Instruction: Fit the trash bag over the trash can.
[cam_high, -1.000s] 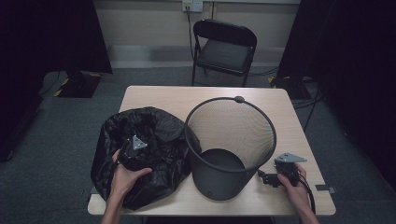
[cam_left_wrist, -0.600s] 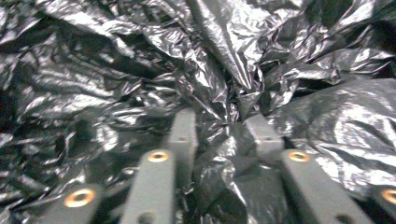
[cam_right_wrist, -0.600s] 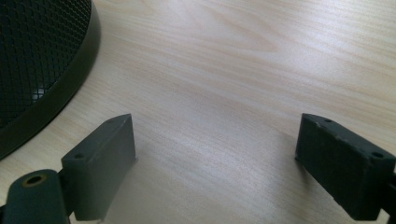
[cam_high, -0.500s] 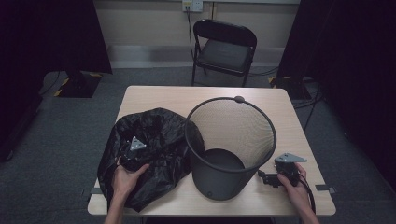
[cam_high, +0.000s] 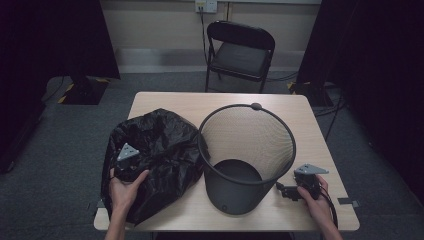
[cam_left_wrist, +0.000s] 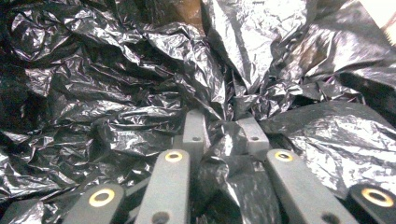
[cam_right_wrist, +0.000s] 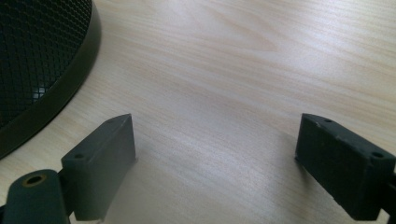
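Observation:
A crumpled black plastic bag (cam_high: 162, 142) lies on the left half of the wooden table (cam_high: 170, 102), touching the black mesh bin (cam_high: 260, 135) that stands upright in the middle. My left gripper (cam_high: 129, 152) sits on the bag; its jaws have just been closing and now pinch a fold of the bag (cam_left_wrist: 116, 84) between them, with the left gripper (cam_left_wrist: 224, 128) shut on it. My right gripper (cam_high: 282, 190) rests low on the table to the right of the bin's base. In its own view the right gripper (cam_right_wrist: 217, 140) stands open over bare wood, the bin (cam_right_wrist: 32, 60) at its left.
A black folding chair (cam_high: 240, 50) stands behind the table's far edge. Grey carpet surrounds the table, with dark curtains at both sides. Bare tabletop (cam_right_wrist: 233, 60) shows to the right of the bin and along the far edge.
The left hand has shifted right and slightly up, drawing the bag closer against the bin. The bag looks more bunched. The right hand has stayed where it was.

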